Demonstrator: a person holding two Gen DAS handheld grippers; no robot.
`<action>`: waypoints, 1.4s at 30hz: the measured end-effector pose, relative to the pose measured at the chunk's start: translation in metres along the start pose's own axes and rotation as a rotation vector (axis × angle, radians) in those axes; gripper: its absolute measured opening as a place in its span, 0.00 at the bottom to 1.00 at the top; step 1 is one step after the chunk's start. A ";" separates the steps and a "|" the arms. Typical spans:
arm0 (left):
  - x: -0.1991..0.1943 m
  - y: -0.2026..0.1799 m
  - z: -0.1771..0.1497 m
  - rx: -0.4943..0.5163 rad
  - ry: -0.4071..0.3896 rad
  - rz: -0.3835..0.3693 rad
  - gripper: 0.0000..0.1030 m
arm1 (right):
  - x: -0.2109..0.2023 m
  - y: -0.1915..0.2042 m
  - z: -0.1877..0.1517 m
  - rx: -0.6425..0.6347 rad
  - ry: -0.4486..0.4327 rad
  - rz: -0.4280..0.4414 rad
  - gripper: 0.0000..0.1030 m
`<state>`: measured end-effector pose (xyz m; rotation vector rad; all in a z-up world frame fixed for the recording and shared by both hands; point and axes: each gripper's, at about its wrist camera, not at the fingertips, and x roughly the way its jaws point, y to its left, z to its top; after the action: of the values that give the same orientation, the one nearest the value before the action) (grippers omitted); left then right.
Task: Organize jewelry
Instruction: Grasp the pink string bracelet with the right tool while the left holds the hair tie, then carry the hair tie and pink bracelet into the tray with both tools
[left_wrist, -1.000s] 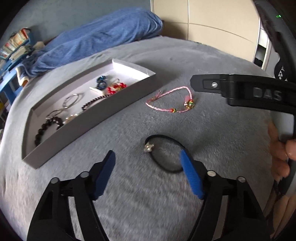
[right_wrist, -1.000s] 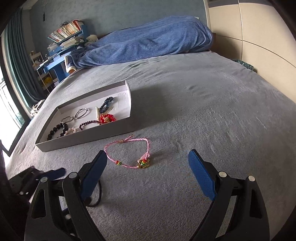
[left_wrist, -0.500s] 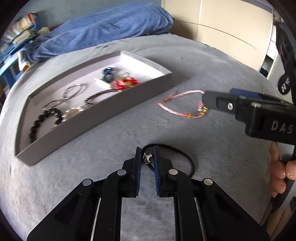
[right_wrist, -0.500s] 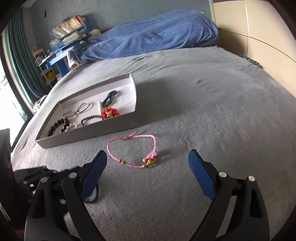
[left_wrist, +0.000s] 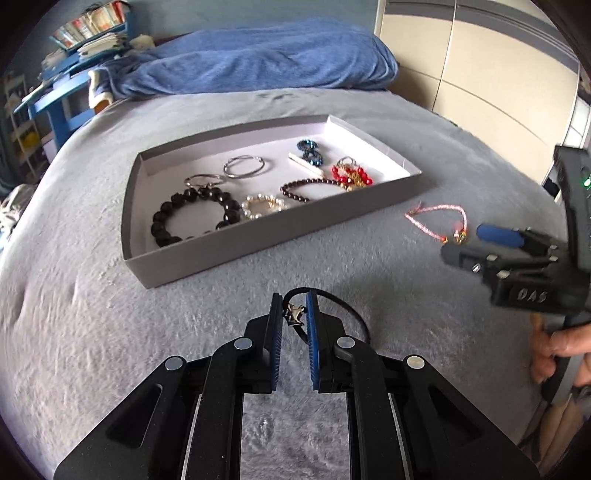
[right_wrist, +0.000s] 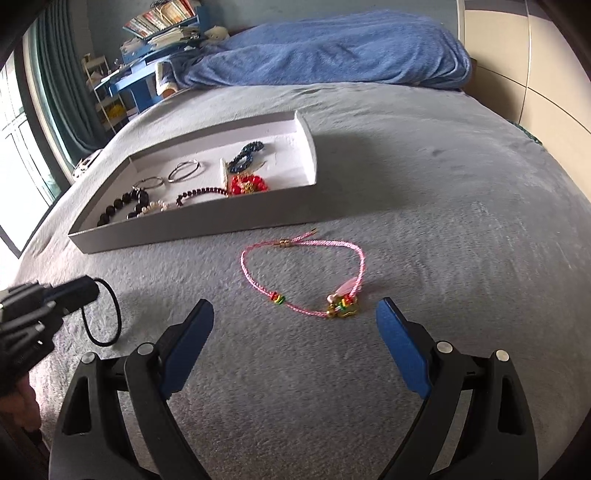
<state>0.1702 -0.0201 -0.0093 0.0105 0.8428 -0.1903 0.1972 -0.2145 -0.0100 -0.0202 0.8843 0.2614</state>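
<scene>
My left gripper is shut on a black cord bracelet at its small silver charm, just above the grey bed cover. The cord's loop also shows in the right wrist view, beside the left gripper. A pink cord bracelet with gold and coloured beads lies on the cover just ahead of my open, empty right gripper. It also shows in the left wrist view, next to the right gripper. A grey tray holds several bracelets, rings and earrings.
A blue blanket is heaped at the far end of the bed. A blue shelf with books stands at the far left, by a window and curtain. Beige cabinet doors rise on the right.
My left gripper has closed on the black bracelet's charm and lifted it toward the tray side. The right gripper has moved closer to the pink bracelet and stays open.
</scene>
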 end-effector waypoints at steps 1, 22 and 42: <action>-0.002 0.000 0.001 0.001 -0.008 -0.003 0.13 | 0.002 0.000 0.000 -0.002 0.003 0.002 0.86; -0.024 0.007 0.015 -0.010 -0.097 -0.018 0.13 | 0.014 -0.016 0.010 0.093 -0.005 0.049 0.06; -0.043 0.036 0.056 -0.010 -0.180 0.008 0.13 | -0.049 0.015 0.045 0.029 -0.179 0.123 0.06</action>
<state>0.1901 0.0178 0.0573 -0.0127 0.6641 -0.1768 0.1984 -0.2050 0.0580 0.0835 0.7117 0.3596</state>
